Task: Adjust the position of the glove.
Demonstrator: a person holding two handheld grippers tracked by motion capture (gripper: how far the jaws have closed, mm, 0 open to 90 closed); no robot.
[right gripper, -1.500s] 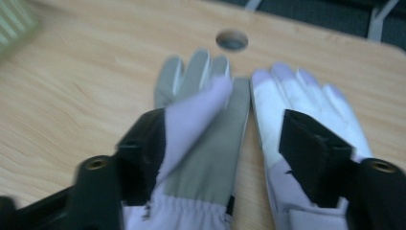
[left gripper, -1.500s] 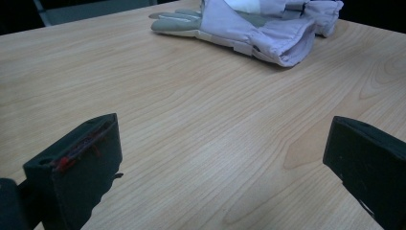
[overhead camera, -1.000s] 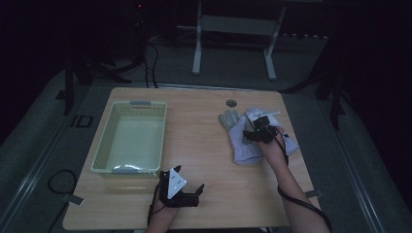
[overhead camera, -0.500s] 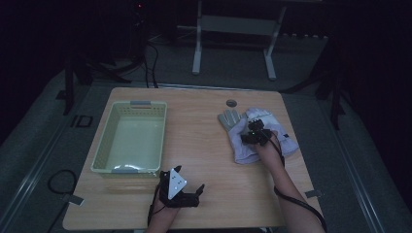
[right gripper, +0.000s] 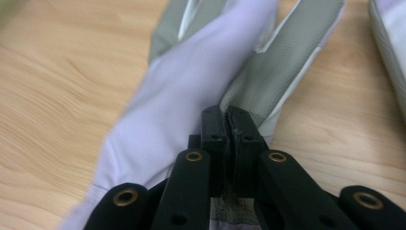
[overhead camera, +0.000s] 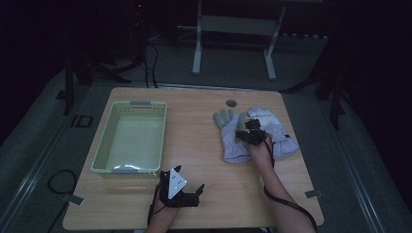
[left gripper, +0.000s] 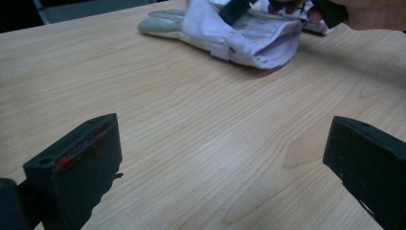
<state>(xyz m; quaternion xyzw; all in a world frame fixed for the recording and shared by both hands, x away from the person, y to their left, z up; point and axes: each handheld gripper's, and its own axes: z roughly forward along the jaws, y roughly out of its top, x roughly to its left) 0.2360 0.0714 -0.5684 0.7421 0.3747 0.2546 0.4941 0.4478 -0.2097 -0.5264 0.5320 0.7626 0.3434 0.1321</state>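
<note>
High view – right gripper (overhead camera: 248,132) pinched closed on glove (overhead camera: 232,141); left gripper (overhead camera: 190,194) wide open – bare tabletop (overhead camera: 204,160) between.

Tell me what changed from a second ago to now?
The right hand-held gripper has just closed its jaws, pinching the near glove on the table. The left hand-held gripper stayed open and in place, and the basket and the other glove did not move.

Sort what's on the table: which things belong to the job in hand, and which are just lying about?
In the job:
- near glove, pinched by the shut right tool
- second glove beside it
- green basket, perhaps where they go

Lying about:
- small round disc near the table's far edge
- left tool, open, idle at the near edge
</note>
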